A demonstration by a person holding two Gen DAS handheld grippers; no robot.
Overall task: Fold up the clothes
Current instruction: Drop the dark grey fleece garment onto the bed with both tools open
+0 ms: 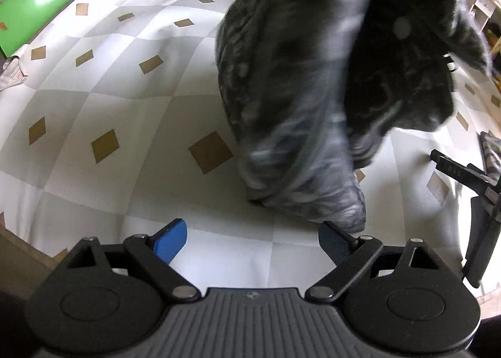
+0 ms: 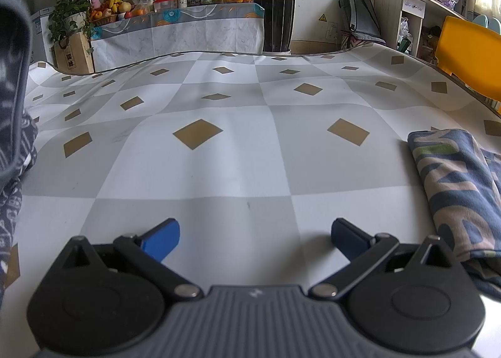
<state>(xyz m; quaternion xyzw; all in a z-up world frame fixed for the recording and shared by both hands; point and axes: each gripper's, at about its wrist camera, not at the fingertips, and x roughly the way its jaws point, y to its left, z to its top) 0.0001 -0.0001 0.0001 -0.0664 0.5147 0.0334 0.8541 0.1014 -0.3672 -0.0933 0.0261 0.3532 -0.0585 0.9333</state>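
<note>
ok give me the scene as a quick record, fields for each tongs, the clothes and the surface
left tongs: open, empty
right tongs: open, empty
dark garment: blurred, hanging in front of the left tongs, lower end on the tablecloth
folded garment: blue patterned, lying right of the right tongs
tablecloth: checked grey and white with brown diamonds

Two garments: dark patterned one [image 1: 300,114] (blurred), folded blue one [image 2: 460,189]; perhaps more.

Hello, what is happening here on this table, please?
A person holds two grippers over a checked tablecloth for folding clothes. Both the left gripper and the right gripper are open and hold nothing. A dark patterned garment hangs blurred in front of the left one, its lower end on the table. A folded blue patterned cloth lies at the right.
</note>
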